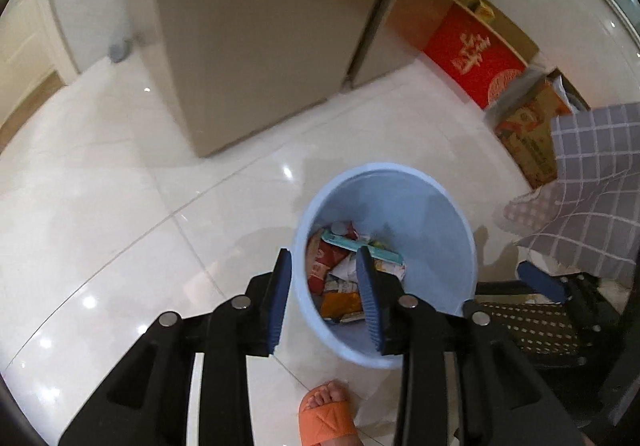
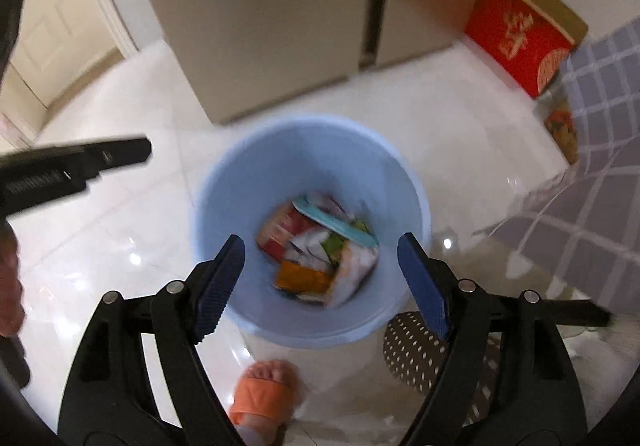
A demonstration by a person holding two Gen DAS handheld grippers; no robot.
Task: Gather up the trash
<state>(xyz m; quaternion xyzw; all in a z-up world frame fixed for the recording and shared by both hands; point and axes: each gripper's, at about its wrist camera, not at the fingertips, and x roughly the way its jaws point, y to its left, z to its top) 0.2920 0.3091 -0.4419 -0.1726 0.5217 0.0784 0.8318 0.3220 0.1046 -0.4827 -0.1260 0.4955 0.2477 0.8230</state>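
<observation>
Right wrist | right tongs (image 2: 320, 278) spread, empty | trash (image 2: 320, 250) below in blue bin (image 2: 224, 182)

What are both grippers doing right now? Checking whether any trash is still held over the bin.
Left gripper: open, jaws partly apart, nothing between them, above the blue bin.
Right gripper: open wide, empty, above the same bin.

Nothing can be read with certainty. The red box (image 1: 474, 58) at upper right carries large pale characters, too blurred to make out. The cardboard box (image 1: 528, 138) below it shows print, likewise illegible.
</observation>
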